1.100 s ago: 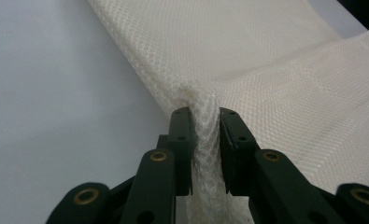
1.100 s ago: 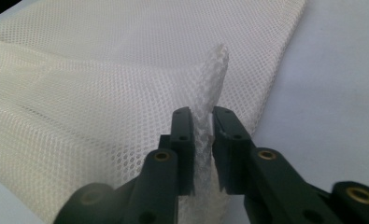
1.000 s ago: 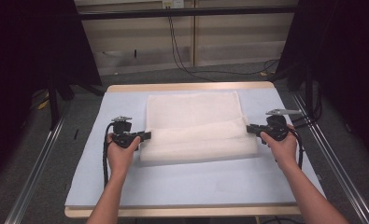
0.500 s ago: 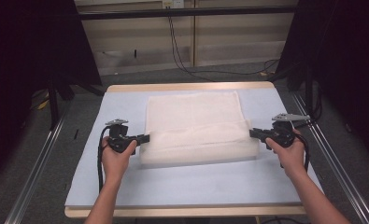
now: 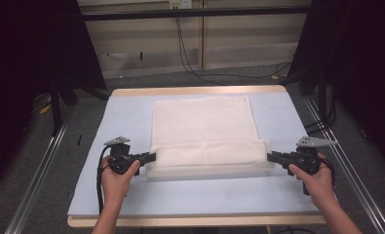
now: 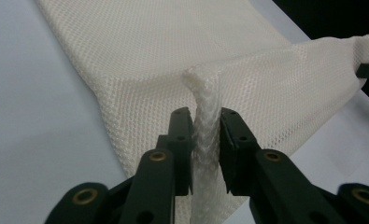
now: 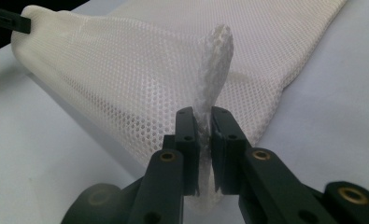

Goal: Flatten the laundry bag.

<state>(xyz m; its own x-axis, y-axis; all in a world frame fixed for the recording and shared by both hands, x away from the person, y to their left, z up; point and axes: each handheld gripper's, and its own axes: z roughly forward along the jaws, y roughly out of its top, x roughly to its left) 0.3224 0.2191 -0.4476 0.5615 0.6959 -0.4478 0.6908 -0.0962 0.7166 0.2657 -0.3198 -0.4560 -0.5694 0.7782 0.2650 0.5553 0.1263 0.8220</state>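
Note:
A white mesh cloth (image 5: 204, 122) lies spread on the pale blue table top (image 5: 126, 117), its near edge folded over and lifted. My left gripper (image 5: 153, 156) grips that edge's left corner; its jaws have just been opening a little, and bunched cloth (image 6: 173, 46) still fills the gap of the left gripper (image 6: 205, 121). My right gripper (image 5: 269, 155) pinches the right corner, with the right gripper (image 7: 204, 116) shut on a thin ridge of the mesh cloth (image 7: 126, 70). The edge is stretched taut between them.
The table's wooden rim (image 5: 195, 90) runs along the far side. Metal rails (image 5: 39, 170) flank the table on the floor. Cables (image 5: 190, 58) trail behind it, and black stands (image 5: 58, 97) rise at both far corners.
Both hands have drawn back toward the near edge of the table and spread a little apart, the right one more, dragging the folded cloth edge with them.

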